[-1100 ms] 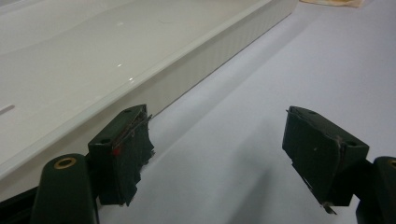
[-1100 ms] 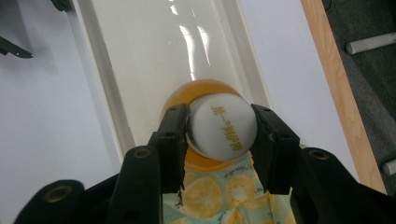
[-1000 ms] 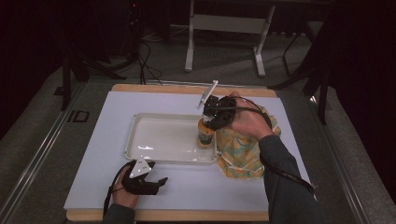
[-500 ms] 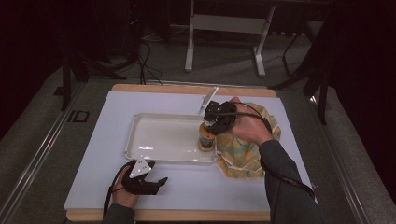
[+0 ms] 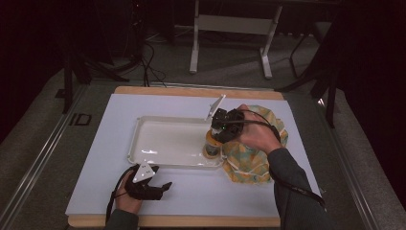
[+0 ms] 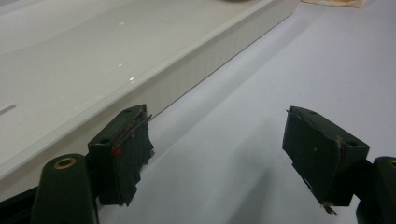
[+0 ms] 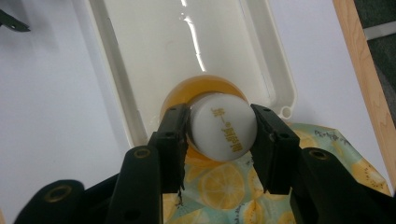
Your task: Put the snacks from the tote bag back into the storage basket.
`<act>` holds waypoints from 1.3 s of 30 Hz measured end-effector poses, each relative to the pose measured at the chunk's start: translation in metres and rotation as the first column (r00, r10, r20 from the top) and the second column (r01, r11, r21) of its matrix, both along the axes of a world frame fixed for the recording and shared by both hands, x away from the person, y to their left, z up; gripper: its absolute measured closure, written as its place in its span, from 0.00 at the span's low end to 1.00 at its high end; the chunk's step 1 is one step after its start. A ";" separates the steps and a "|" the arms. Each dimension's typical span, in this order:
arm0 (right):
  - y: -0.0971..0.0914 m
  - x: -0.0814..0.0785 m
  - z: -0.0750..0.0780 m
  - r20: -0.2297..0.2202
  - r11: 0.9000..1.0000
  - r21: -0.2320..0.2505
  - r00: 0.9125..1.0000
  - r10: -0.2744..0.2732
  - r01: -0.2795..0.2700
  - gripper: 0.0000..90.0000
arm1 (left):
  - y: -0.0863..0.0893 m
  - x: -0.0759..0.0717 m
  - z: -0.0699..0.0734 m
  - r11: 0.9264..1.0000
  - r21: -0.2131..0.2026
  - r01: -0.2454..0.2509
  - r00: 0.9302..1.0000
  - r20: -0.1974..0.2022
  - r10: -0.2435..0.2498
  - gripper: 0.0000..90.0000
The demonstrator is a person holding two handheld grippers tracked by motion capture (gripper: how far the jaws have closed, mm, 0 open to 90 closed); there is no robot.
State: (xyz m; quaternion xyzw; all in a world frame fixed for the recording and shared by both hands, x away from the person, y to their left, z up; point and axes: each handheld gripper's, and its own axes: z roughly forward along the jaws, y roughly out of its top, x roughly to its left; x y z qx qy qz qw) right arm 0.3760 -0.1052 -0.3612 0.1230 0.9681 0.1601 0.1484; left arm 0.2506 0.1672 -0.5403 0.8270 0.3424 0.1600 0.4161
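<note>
I hold the right hand-held gripper (image 7: 219,140) clamped on the white cap (image 7: 223,126) of an orange bottle (image 5: 212,143), one jaw on each side of the cap, which in my judgement gives a firm grip on the narrowest rigid part and keeps the bottle upright. The bottle stands in the right end of the white tray (image 5: 143,158), close to the tray's right wall and beside the lemon-print cloth (image 5: 253,163) that lies just outside that wall, toward the right edge of the desk (image 5: 100,143). From the right gripper view I cannot tell whether the bottle base rests on the tray floor or hangs just above it. I keep the left hand-held gripper (image 6: 219,154) low on the desk near the front edge, just outside the tray's front wall, with its jaws spread and nothing between them. That position, as I judge it, keeps it clear of the working hand while it is close enough to steady the tray if required.
</note>
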 end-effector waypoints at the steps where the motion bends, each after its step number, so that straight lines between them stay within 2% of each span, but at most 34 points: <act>1: 0.001 -0.001 0.000 0.002 1.000 0.001 1.000 0.001 -0.001 0.65 | 0.000 0.000 0.000 1.000 -0.001 0.000 1.000 0.001 0.000 0.26; 20: 0.004 -0.016 -0.001 0.000 1.000 -0.008 1.000 0.003 -0.003 0.65 | 0.000 0.000 0.000 1.000 0.000 0.000 1.000 -0.002 0.000 0.26; 39: 0.007 -0.020 0.000 -0.016 1.000 -0.022 1.000 0.019 -0.020 0.65 | 0.000 0.000 0.000 1.000 0.001 -0.001 1.000 -0.004 0.001 0.26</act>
